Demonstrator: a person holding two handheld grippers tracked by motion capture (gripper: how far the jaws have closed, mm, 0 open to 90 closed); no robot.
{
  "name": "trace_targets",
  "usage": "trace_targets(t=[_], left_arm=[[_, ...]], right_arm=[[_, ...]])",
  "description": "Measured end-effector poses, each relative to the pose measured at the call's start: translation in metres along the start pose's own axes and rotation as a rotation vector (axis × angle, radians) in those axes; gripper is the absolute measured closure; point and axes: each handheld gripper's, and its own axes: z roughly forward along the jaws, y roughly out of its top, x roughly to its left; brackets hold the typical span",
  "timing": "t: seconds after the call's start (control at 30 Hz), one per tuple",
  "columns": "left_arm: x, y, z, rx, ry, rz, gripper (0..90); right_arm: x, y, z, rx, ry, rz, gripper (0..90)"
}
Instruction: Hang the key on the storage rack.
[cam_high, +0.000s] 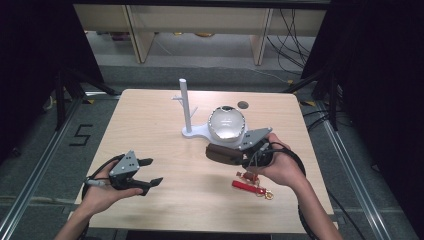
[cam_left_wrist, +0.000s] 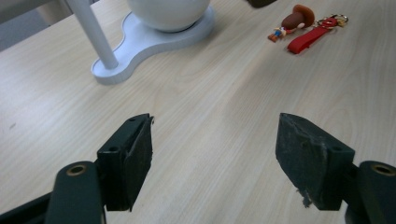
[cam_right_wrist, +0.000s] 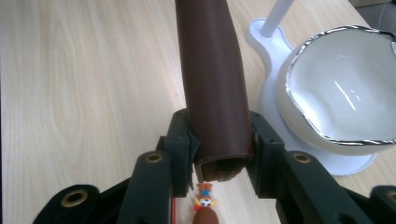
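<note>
Brown case (cam_right_wrist: 212, 88) (far end cropped) clamped by right gripper (cam_right_wrist: 219, 140); left gripper (cam_left_wrist: 215, 154) fingers apart.

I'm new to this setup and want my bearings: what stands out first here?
The right gripper is clamped on a brown case, held above the table near the white bowl on its stand. The left gripper hangs open over bare wood at the near left. A red keychain lies by the right hand.

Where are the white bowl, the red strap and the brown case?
white bowl (cam_high: 226, 125), high view, on its inner bottom.
red strap (cam_high: 248, 187), high view, on its middle.
brown case (cam_right_wrist: 212, 79), right gripper view, on its top face.
</note>
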Motion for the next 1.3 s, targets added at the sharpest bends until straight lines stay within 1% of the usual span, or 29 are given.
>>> trace_targets(t=[0.03, 0.07, 0.1, 0.13, 0.17, 0.2, 0.23, 0.3, 0.33, 0.37, 0.4, 0.43, 0.47, 0.5, 0.53, 0.57, 0.6, 0.63, 0.73, 0.87, 0.9, 0.93, 0.97, 1.0, 1.03, 1.13, 1.17, 1.2, 1.3], left_arm=[[0.001, -0.004, -0.001, 0.007, 0.004, -0.006, 26.9], [0.002, -0.008, -0.001, 0.006, 0.005, -0.024, 26.9], [0.003, -0.011, -0.001, 0.009, 0.008, -0.035, 26.6], [0.005, -0.015, -0.002, 0.015, 0.020, -0.044, 26.4], [0.005, -0.017, -0.002, 0.015, 0.031, -0.052, 26.4], [0.005, -0.017, -0.002, 0.015, 0.031, -0.052, 26.4], [0.008, -0.023, -0.003, 0.008, 0.036, -0.079, 26.5], [0.009, -0.025, -0.003, 0.003, 0.039, -0.088, 26.5], [0.009, -0.028, -0.003, 0.007, 0.039, -0.098, 26.6], [0.009, -0.028, -0.003, 0.007, 0.039, -0.098, 26.6], [0.010, -0.031, -0.003, 0.009, 0.046, -0.103, 26.6], [0.011, -0.032, -0.003, 0.006, 0.042, -0.108, 26.6], [0.011, -0.032, -0.003, 0.013, 0.043, -0.109, 26.5], [0.011, -0.033, -0.002, 0.013, 0.048, -0.113, 26.5], [0.011, -0.033, -0.002, 0.013, 0.048, -0.113, 26.5], [0.011, -0.034, -0.002, 0.024, 0.052, -0.113, 26.5], [0.011, -0.036, -0.001, 0.017, 0.042, -0.115, 26.5], [0.012, -0.036, -0.001, 0.021, 0.043, -0.117, 26.6], [0.011, -0.038, 0.000, 0.017, 0.052, -0.123, 26.6], [0.011, -0.038, 0.001, 0.006, 0.048, -0.126, 26.7], [0.010, -0.038, 0.001, -0.001, 0.052, -0.128, 26.8], [0.010, -0.039, 0.001, -0.001, 0.051, -0.128, 26.8], [0.010, -0.039, 0.001, 0.008, 0.054, -0.127, 26.8], [0.010, -0.039, 0.001, 0.006, 0.053, -0.129, 26.8], [0.011, -0.039, 0.001, 0.009, 0.055, -0.125, 26.8], [0.011, -0.040, 0.001, 0.004, 0.054, -0.132, 26.8], [0.011, -0.041, 0.001, -0.004, 0.046, -0.136, 26.9], [0.011, -0.041, 0.001, -0.005, 0.047, -0.136, 26.8], [0.011, -0.042, 0.002, 0.005, 0.042, -0.136, 26.8]], right_arm=[[-0.003, 0.000, -0.002, -0.002, 0.001, 0.005, 66.8], [-0.005, 0.000, -0.004, 0.007, -0.013, 0.026, 66.8], [-0.008, 0.000, -0.005, 0.005, -0.008, 0.012, 66.8], [-0.010, 0.001, -0.006, 0.011, 0.000, 0.014, 66.8], [-0.012, 0.001, -0.008, 0.014, -0.007, 0.021, 66.8], [-0.012, 0.001, -0.008, 0.014, -0.007, 0.021, 66.8], [-0.018, 0.002, -0.010, 0.009, -0.005, 0.025, 66.7], [-0.021, 0.002, -0.011, 0.007, -0.010, 0.020, 66.7], [-0.026, 0.003, -0.013, 0.008, -0.009, 0.023, 66.7], [-0.026, 0.003, -0.013, 0.008, -0.009, 0.023, 66.7], [-0.032, 0.005, -0.015, 0.012, -0.012, 0.034, 66.7], [-0.034, 0.006, -0.016, 0.019, -0.016, 0.046, 66.7], [-0.037, 0.007, -0.016, 0.008, -0.018, 0.033, 66.7], [-0.039, 0.008, -0.017, 0.009, -0.020, 0.045, 66.7], [-0.039, 0.008, -0.017, 0.009, -0.020, 0.045, 66.7], [-0.041, 0.008, -0.017, 0.012, -0.020, 0.050, 66.7], [-0.044, 0.010, -0.017, 0.004, -0.017, 0.044, 66.7], [-0.048, 0.011, -0.018, 0.002, -0.031, 0.042, 66.6], [-0.052, 0.013, -0.018, 0.004, -0.036, 0.059, 66.6], [-0.057, 0.015, -0.018, 0.006, -0.036, 0.053, 66.5], [-0.062, 0.017, -0.018, 0.007, -0.042, 0.036, 66.5], [-0.062, 0.017, -0.019, 0.012, -0.045, 0.049, 66.5], [-0.065, 0.018, -0.019, 0.006, -0.043, 0.033, 66.5], [-0.065, 0.019, -0.019, 0.009, -0.044, 0.044, 66.5], [-0.069, 0.020, -0.019, 0.006, -0.054, 0.034, 66.4], [-0.072, 0.022, -0.020, 0.013, -0.051, 0.044, 66.4], [-0.077, 0.024, -0.020, 0.010, -0.071, 0.052, 66.4], [-0.079, 0.025, -0.019, 0.007, -0.062, 0.033, 66.4], [-0.082, 0.027, -0.018, 0.016, -0.069, 0.065, 66.4]])
